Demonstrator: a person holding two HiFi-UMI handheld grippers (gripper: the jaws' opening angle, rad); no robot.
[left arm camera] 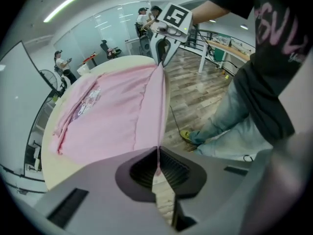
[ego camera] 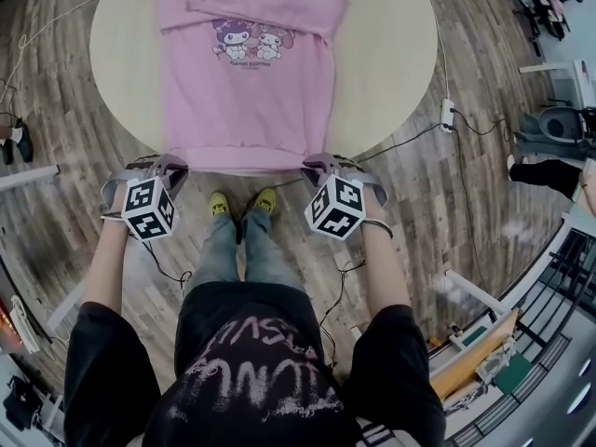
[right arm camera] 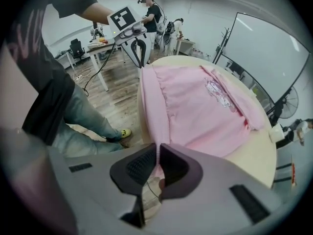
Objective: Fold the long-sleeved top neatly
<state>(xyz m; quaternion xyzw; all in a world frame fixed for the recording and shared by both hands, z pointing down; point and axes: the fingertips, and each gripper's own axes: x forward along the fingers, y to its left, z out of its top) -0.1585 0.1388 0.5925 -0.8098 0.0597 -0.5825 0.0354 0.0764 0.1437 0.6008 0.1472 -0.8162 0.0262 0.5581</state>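
1. My left tool (ego camera: 169, 166) is clamped tight on the near-left hem corner of the pink top (ego camera: 237, 91).
2. My right tool (ego camera: 318, 166) pinches the near-right hem corner likewise.
3. The top lies print-up on the round desk (ego camera: 391, 45), with its hem at the near edge.

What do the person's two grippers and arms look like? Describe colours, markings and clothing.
The left gripper and right gripper are grey with dark ribbed pads; each carries a white cube with black square markers. The person wears black short sleeves.
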